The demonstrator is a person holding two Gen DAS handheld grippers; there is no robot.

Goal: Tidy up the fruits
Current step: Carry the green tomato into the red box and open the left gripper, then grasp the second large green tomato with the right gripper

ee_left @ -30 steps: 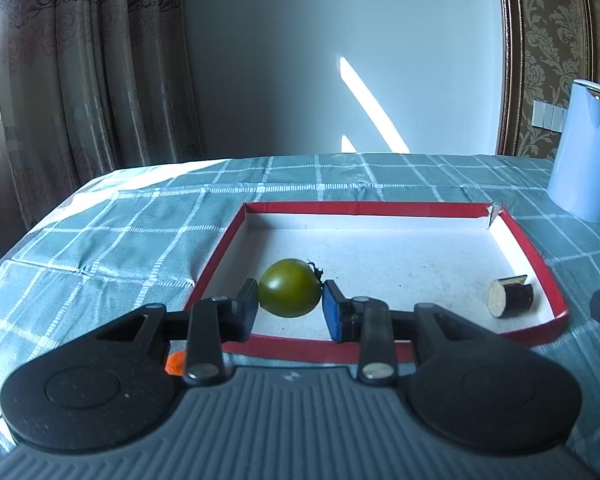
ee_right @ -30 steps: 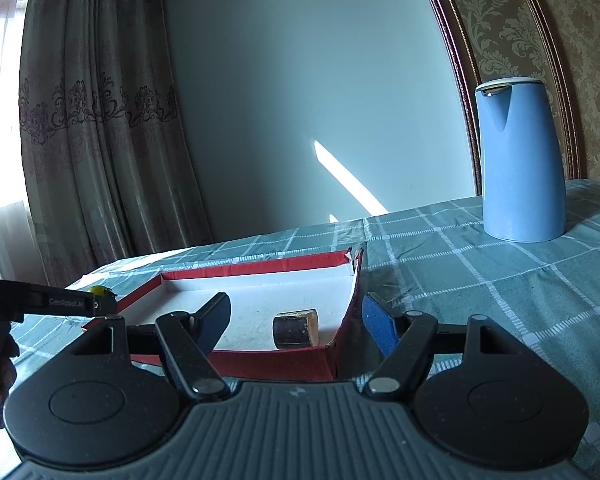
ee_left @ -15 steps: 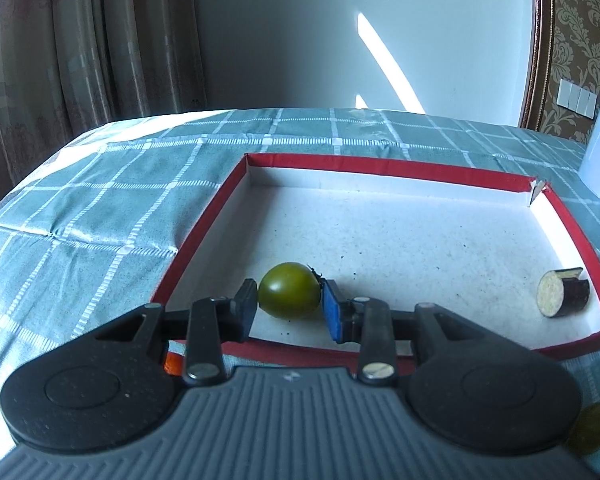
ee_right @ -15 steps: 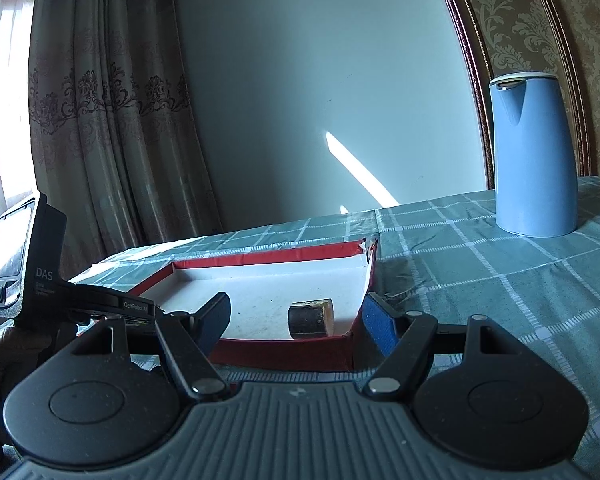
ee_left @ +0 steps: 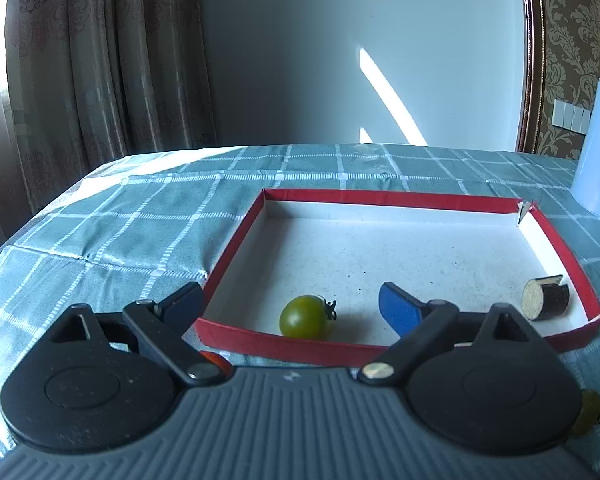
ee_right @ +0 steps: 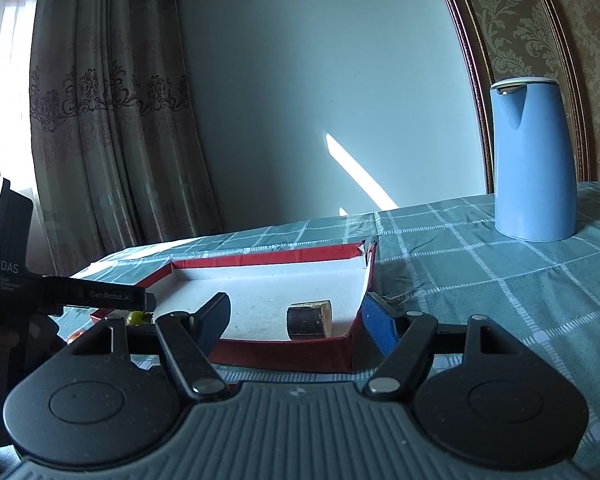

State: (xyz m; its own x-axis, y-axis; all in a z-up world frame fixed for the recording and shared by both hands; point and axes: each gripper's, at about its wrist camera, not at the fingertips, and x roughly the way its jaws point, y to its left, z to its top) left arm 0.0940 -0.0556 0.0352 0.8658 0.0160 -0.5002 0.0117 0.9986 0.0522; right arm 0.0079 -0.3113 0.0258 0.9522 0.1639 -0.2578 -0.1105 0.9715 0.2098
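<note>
Left wrist view: the left gripper (ee_left: 290, 308) is spread wide and grips nothing. Its left finger sits outside the red-rimmed tray (ee_left: 428, 196); its blue-padded right finger is over the tray floor. The green tomato (ee_left: 305, 317) lies free on the tray floor between the fingers, touching neither, against the near wall. An eggplant piece (ee_left: 545, 303) rests in the tray at 3 o'clock, near the right wall. A second small green fruit (ee_left: 588, 416) lies on the checked tablecloth (ee_left: 140, 216) at 4 o'clock, partly hidden.

Right wrist view: the right gripper (ee_right: 296, 322) is spread wide and empty, straddling the tray's near right corner. The eggplant piece (ee_right: 310, 319) lies between the fingers, untouched. A blue kettle (ee_right: 532, 160) stands at 2 o'clock.
</note>
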